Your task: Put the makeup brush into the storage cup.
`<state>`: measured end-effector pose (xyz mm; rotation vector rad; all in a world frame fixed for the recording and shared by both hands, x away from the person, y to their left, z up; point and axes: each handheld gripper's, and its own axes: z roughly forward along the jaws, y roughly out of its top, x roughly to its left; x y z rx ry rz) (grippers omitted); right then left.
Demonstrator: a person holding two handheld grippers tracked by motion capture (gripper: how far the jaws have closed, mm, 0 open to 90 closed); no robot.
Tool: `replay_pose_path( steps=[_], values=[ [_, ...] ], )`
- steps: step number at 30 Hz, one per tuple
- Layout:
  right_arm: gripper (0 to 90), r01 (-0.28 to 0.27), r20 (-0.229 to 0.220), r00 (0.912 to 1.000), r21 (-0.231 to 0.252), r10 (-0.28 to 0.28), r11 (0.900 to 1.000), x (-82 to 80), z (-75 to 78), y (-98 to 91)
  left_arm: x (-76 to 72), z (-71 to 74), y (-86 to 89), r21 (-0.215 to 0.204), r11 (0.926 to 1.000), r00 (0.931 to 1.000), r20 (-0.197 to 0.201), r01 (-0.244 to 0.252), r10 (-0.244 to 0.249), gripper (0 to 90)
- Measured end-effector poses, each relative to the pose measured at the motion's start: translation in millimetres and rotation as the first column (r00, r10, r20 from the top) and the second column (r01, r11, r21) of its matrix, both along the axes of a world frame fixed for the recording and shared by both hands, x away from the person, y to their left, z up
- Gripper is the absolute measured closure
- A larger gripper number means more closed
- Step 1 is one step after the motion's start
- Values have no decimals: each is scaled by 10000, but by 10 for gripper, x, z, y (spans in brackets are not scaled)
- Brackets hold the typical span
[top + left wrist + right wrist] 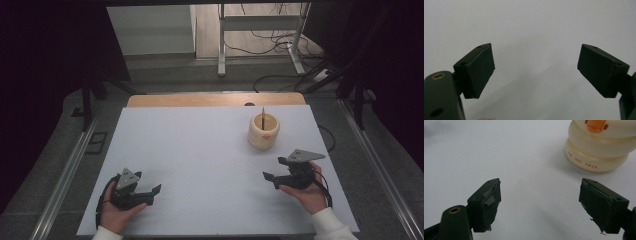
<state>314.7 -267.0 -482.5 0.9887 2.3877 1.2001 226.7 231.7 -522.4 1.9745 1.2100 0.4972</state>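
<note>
While my right gripper [274, 181] waits just short of the cream holder [263, 131] with its pencil [263, 116], jaws apart, nothing is grasped; left gripper [152, 194], well apart, also gapes.

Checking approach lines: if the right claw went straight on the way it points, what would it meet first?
Probably only bare white table: the right claw points leftward, and the cream holder sits off to its side.

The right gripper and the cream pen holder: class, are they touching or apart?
Apart. In the high view, bare white table separates the right gripper from the cream pen holder; the right gripper view shows its open jaws short of the holder's base.
</note>
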Motion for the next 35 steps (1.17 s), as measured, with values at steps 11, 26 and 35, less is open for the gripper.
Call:
replay_pose_path(
  steps=[11, 26, 35],
  values=[
    [191, 174, -369, 9992, -117, -178, 9998, -147, -109, -123, 2, -1, 4, -10, 10000, 10000, 29, -39, 39, 147],
    [190, 333, -593, 9976, -329, -352, 9989, -173, -195, -213, 3, -9, 1, -43, 10000, 10000, 9, 1, 0, 147],
    [190, 264, -587, 9979, -326, -282, 9991, -166, -199, -219, 33, 0, -20, -232, 9997, 10000, -21, -14, 14, 146]
  ],
)
